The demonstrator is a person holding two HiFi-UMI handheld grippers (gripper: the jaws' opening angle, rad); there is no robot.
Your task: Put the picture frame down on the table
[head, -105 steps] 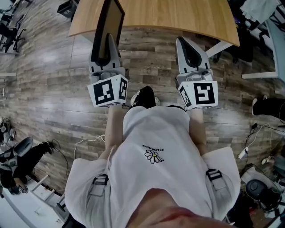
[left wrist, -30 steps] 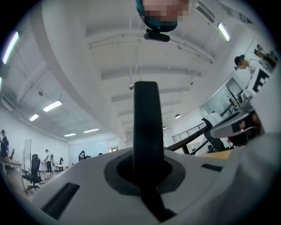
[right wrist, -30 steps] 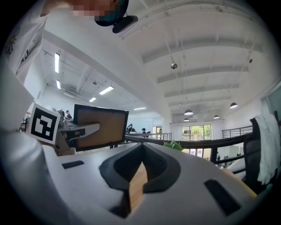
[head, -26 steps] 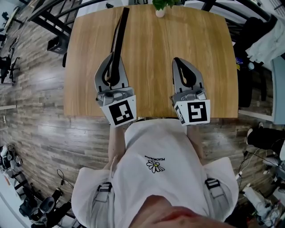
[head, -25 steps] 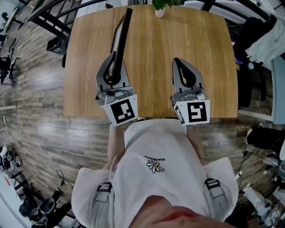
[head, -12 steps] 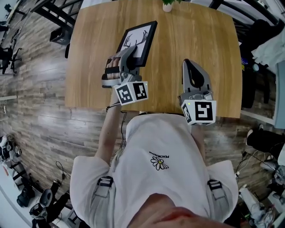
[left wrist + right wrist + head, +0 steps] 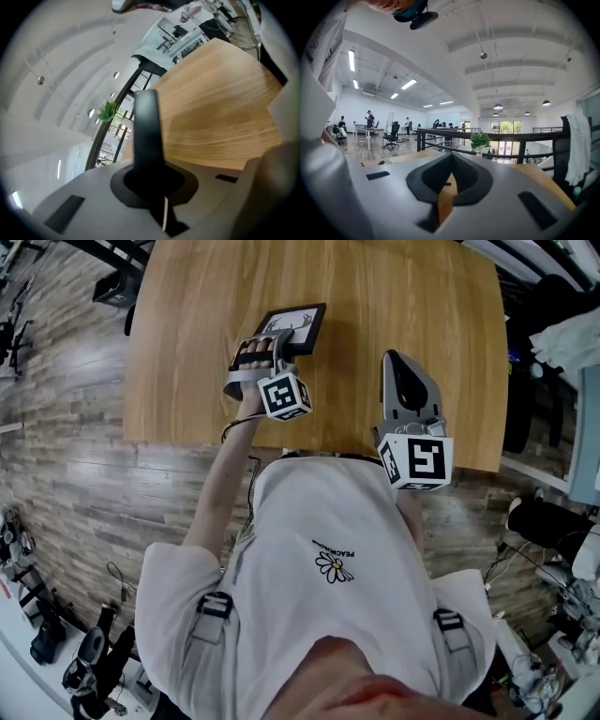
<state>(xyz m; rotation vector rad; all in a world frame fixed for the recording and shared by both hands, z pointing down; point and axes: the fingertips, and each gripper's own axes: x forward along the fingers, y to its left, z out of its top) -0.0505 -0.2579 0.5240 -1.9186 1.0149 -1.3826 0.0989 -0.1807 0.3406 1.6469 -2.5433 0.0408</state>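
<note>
The picture frame point(image 7: 298, 320) is black with a white print and lies face up, low over the wooden table point(image 7: 187, 352). I cannot tell whether it rests on the wood. My left gripper point(image 7: 272, 338), rolled on its side, is shut on the frame's near edge. Its jaws have just eased open slightly, with the frame still between them. In the left gripper view the frame point(image 7: 147, 136) shows edge on, running out of the left gripper point(image 7: 152, 187) beside the table point(image 7: 220, 117). My right gripper point(image 7: 395, 359) hovers over the table's front right, shut and holding nothing; the right gripper point(image 7: 449, 187) points level.
A small potted plant point(image 7: 480, 139) stands at the table's far edge, before a black railing point(image 7: 440, 136). A chair with pale cloth point(image 7: 576, 140) is off to the right. The table's front edge point(image 7: 187, 442) runs just ahead of my body, with plank floor beyond.
The left gripper has rolled onto its side and come down toward the table, turning the frame from edge-up to face-up. The right gripper has sunk only slightly.
</note>
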